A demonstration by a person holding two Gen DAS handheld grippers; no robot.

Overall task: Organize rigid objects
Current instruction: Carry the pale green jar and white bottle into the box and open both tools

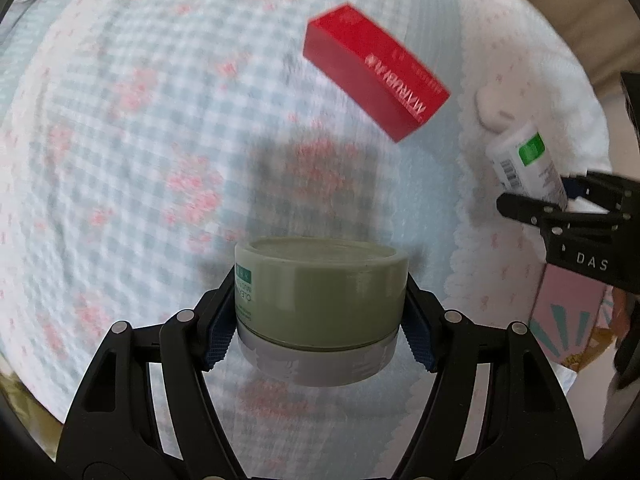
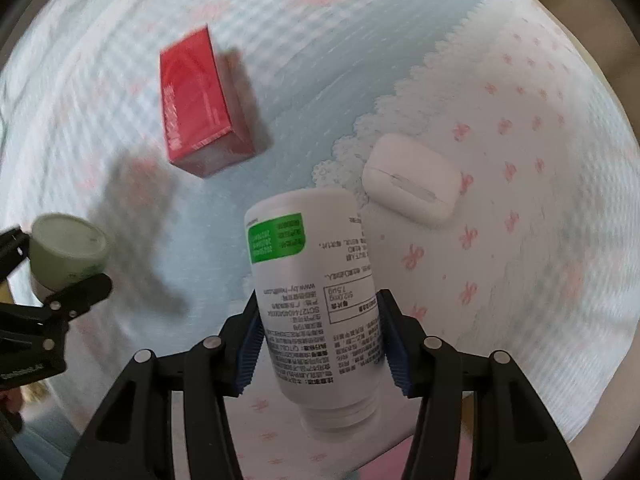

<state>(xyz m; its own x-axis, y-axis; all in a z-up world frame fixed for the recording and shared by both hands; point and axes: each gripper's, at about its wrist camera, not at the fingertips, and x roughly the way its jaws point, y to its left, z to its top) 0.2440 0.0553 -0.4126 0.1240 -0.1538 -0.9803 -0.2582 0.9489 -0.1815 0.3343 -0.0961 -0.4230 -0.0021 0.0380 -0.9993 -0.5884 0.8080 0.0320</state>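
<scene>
My left gripper (image 1: 320,312) is shut on a round green jar (image 1: 320,292) with a grey base, held above the checked bedspread; the jar also shows at the left of the right wrist view (image 2: 68,252). My right gripper (image 2: 320,336) is shut on a white bottle (image 2: 316,280) with a green label, cap toward the camera; it also shows in the left wrist view (image 1: 528,164). A red box (image 1: 372,68) lies on the bedspread ahead, also seen in the right wrist view (image 2: 196,108). A white earbud case (image 2: 412,178) lies on the white cloth beside the bottle.
A white cloth with pink bows and a scalloped edge (image 2: 520,200) covers the right part of the blue checked bedspread (image 1: 140,140). A pink box with teal rays (image 1: 568,320) sits at the lower right of the left wrist view.
</scene>
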